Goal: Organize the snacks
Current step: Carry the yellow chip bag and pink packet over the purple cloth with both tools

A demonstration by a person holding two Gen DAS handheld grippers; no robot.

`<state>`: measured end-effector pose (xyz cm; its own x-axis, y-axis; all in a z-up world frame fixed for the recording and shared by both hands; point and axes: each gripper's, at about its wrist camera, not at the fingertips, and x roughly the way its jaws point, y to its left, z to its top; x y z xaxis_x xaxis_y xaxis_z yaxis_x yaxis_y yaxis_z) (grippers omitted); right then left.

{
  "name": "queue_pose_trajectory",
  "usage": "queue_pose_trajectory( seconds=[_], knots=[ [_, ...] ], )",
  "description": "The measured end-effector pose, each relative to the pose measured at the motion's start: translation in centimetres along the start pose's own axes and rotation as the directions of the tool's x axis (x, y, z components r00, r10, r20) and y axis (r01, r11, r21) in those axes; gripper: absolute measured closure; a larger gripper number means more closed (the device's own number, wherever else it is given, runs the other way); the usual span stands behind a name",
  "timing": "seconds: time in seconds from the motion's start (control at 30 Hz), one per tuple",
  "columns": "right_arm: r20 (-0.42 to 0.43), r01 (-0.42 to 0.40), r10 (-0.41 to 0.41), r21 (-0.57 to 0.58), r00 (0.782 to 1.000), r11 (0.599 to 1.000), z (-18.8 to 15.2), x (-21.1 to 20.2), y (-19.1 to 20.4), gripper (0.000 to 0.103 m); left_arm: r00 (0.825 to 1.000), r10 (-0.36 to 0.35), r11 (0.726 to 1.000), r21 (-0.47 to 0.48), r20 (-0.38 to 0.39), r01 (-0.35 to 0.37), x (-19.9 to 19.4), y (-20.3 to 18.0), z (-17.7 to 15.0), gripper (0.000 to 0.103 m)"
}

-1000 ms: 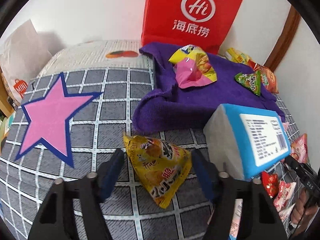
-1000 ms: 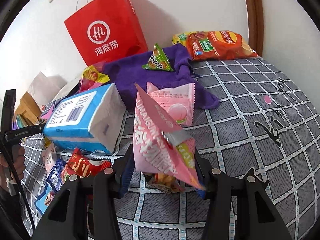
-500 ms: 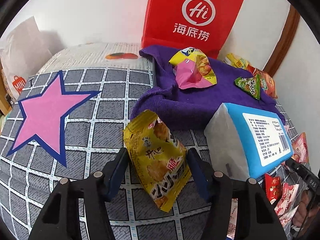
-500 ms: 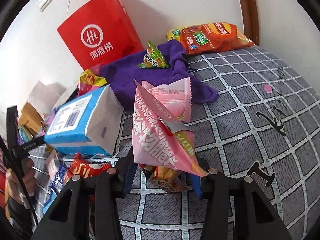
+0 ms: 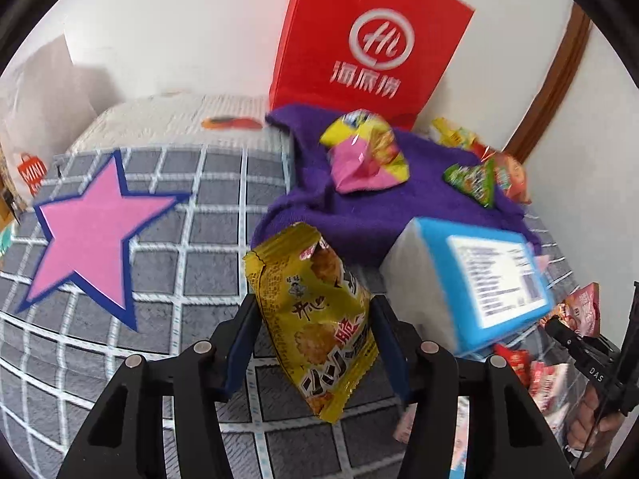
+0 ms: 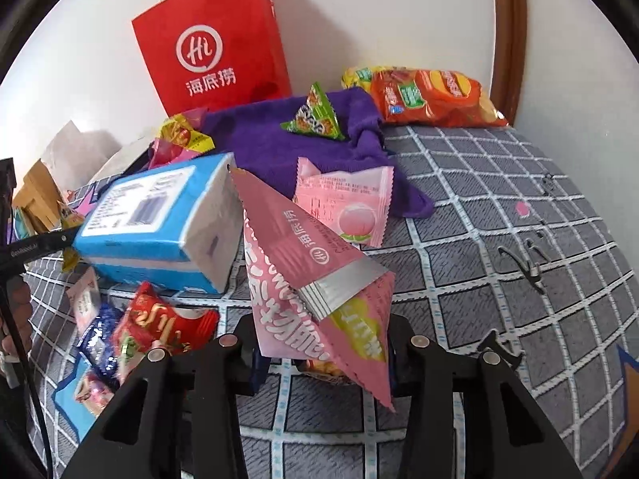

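Left claw (image 5: 315, 335): jaws have just been closing; blue pads now press both sides of the yellow rice-cracker packet (image 5: 319, 319), lower centre of left wrist view. Packet stands tilted, top edge toward upper left, bottom corner hanging below the pads. Gripped.

Right claw (image 6: 323, 353): jaws have just been closing too; clamped on the pink triangular snack pouch (image 6: 303, 279), centre of right wrist view, its point reaching up-left, silver seal strip across the middle. Another small packet partly hidden under it, can't tell what.

Surface = bed w/ grey grid-pattern cover (image 6: 499, 207); pink star (image 5: 92, 231) w/ blue edge printed on it, left side of left view.

Behind, upper centre: red paper bag (image 6: 215, 44) w/ white "Hi" logo, against the wall. Purple towel (image 6: 259, 139) in front of it, carrying a green triangular packet (image 6: 315, 117) and a yellow-pink packet (image 5: 365, 151). Orange chip bag (image 6: 427, 95) upper right of right view, beside the towel's edge.

Blue tissue pack (image 6: 155, 219) lies left of the pink pouch in right view, barcode label up. Pink peach-print sachet (image 6: 345, 199) just behind the pouch, overlapping towel edge. Red packet (image 6: 159, 323) and a few small wrappers lower left, near the tissue pack.
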<state>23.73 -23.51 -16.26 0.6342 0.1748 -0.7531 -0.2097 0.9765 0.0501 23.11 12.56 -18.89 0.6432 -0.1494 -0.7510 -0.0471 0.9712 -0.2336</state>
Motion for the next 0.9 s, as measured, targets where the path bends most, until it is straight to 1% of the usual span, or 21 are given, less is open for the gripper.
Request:
queue_pose_trajectory(
  seconds=[0.1,0.17,0.3,0.43,0.53,0.67,0.83,0.9],
  knots=[
    [0.029,-0.002,0.002,0.013,1.000,1.000,1.1,-1.8,0.1,0.060,1.000,-0.007,1.000,0.014,0.026,0.007,-1.8,-0.5,0.8,0.050],
    [0.056,-0.014,0.012,0.022,0.998,1.000,2.5,-3.1,0.3,0.060,0.999,-0.031,0.999,0.018,0.045,0.031,-3.1,-0.9,1.7,0.050],
    [0.126,-0.018,0.016,0.012,0.992,1.000,6.2,-5.5,1.1,0.060,0.994,-0.077,0.997,0.035,0.076,0.074,-5.1,-2.1,4.0,0.050],
    [0.164,-0.026,0.025,0.001,0.986,1.000,9.7,-6.2,2.0,0.060,0.991,-0.094,0.994,0.060,0.098,0.088,-6.3,-3.7,6.7,0.050],
    [0.186,-0.034,0.036,-0.012,0.982,0.999,12.5,-6.1,3.0,0.060,0.989,-0.097,0.994,0.067,0.107,0.090,-6.5,-4.7,8.1,0.050],
    [0.203,-0.061,0.064,-0.020,0.977,0.998,14.9,-5.1,3.9,0.060,0.988,-0.106,0.993,0.066,0.113,0.099,-5.8,-5.9,10.2,0.049],
    [0.197,-0.110,0.109,-0.008,0.974,0.994,16.7,-3.0,4.2,0.060,0.988,-0.122,0.990,0.081,0.094,0.115,-3.9,-7.6,12.0,0.049],
    [0.188,-0.110,0.110,-0.012,0.976,0.994,17.3,-1.8,4.2,0.060,0.988,-0.125,0.989,0.086,0.088,0.117,-3.0,-8.2,12.6,0.049]
  ],
)
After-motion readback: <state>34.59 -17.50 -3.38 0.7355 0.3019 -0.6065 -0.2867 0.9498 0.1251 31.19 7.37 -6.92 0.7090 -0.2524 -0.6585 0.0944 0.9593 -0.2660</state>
